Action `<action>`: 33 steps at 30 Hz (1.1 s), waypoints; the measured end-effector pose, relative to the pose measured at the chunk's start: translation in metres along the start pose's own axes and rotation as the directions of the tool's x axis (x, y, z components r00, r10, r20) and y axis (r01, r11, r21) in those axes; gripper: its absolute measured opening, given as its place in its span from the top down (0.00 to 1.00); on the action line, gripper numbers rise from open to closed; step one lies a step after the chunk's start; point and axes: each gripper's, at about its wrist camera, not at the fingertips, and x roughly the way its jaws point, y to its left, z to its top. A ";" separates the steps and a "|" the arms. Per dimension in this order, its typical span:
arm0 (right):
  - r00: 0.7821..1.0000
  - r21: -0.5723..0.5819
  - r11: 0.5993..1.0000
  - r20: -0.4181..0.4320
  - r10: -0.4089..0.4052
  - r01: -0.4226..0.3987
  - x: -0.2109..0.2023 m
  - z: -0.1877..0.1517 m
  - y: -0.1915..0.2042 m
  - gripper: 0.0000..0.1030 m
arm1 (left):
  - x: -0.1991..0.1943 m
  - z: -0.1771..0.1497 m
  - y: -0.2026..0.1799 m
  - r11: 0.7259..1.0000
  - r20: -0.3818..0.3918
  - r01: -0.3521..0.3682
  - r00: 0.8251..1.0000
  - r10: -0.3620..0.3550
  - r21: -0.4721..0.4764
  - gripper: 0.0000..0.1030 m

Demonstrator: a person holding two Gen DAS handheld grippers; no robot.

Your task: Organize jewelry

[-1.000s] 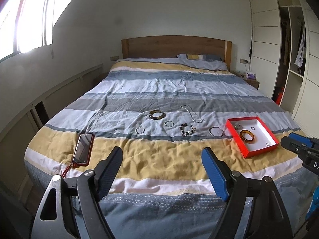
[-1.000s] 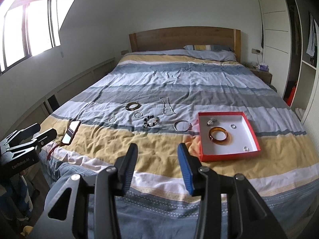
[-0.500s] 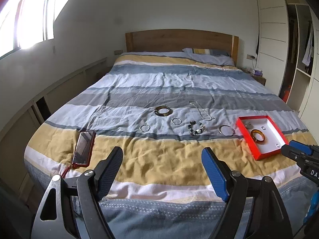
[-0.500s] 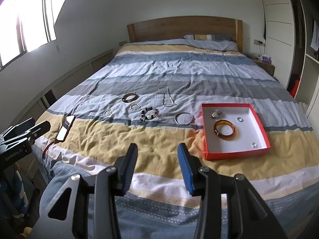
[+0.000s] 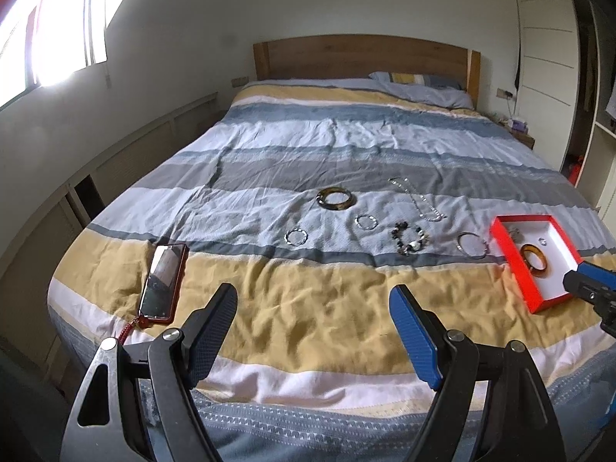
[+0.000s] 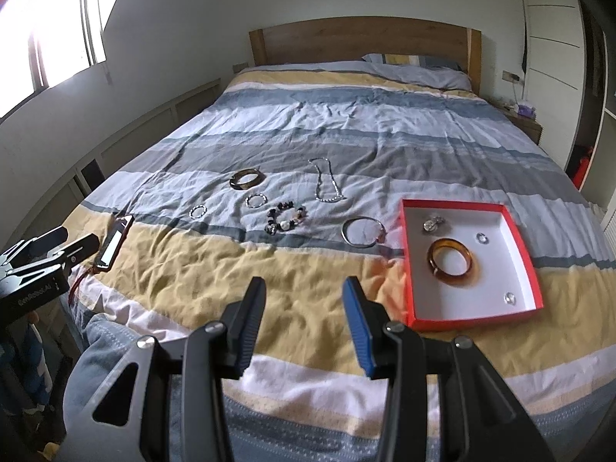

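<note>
A red box with a white inside lies on the striped bed and holds an amber bangle and small pieces. It also shows in the left wrist view. On the bedspread lie a dark bangle, a chain necklace, a beaded bracelet, a silver bangle and two small rings. My left gripper is open wide and empty above the bed's foot. My right gripper is open and empty, just left of the box.
A phone in a red case lies at the bed's left front. A wooden headboard and a pillow are at the far end. A wardrobe stands at the right, a window at the left.
Both grippers have moved forward and closer to the bed; the jewelry and the box look nearer. Both grippers stay open as before.
</note>
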 end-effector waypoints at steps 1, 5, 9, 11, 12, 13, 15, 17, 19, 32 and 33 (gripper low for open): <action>1.000 -0.004 1.000 -0.005 0.000 0.000 0.005 0.001 0.000 0.61 | 0.006 0.000 0.000 1.000 -0.008 -0.004 1.000 0.004 0.000 0.22; 1.000 -0.003 1.000 -0.022 0.010 -0.010 0.022 0.004 -0.004 0.61 | 0.026 0.000 0.002 1.000 -0.041 -0.015 0.999 0.015 0.004 0.22; 0.999 0.007 1.000 -0.042 0.017 -0.017 0.042 0.004 -0.009 0.61 | 0.046 -0.002 0.005 1.000 -0.073 -0.029 0.997 0.030 0.008 0.22; 0.998 0.011 1.000 -0.053 0.020 -0.019 0.049 0.004 -0.011 0.61 | 0.056 -0.004 0.009 0.999 -0.091 -0.035 0.995 0.035 -0.002 0.22; 0.998 0.012 1.000 -0.058 0.019 -0.018 0.054 0.003 -0.012 0.61 | 0.060 -0.005 0.012 0.999 -0.098 -0.038 0.995 0.037 -0.008 0.22; 0.998 0.013 1.000 -0.063 0.018 -0.017 0.057 0.003 -0.014 0.61 | 0.065 -0.006 0.016 0.999 -0.105 -0.041 0.994 0.038 -0.018 0.22; 0.997 0.017 1.000 -0.072 0.019 -0.018 0.064 0.002 -0.018 0.61 | 0.074 -0.009 0.024 0.998 -0.120 -0.049 0.992 0.045 -0.032 0.22; 0.997 0.021 1.000 -0.079 0.018 -0.017 0.071 0.002 -0.022 0.61 | 0.083 -0.012 0.032 0.997 -0.135 -0.058 0.990 0.051 -0.046 0.22; 0.996 0.024 1.000 -0.083 0.014 -0.012 0.078 0.003 -0.026 0.61 | 0.091 -0.013 0.038 0.996 -0.149 -0.066 0.987 0.057 -0.052 0.22; 0.991 0.028 0.999 -0.128 0.032 -0.028 0.127 0.014 -0.042 0.61 | 0.141 -0.006 0.022 0.999 -0.201 0.016 0.979 -0.024 -0.038 0.26; 0.991 0.025 0.999 -0.131 0.033 -0.030 0.131 0.015 -0.043 0.61 | 0.145 -0.004 0.018 0.999 -0.204 0.031 0.978 -0.037 -0.034 0.27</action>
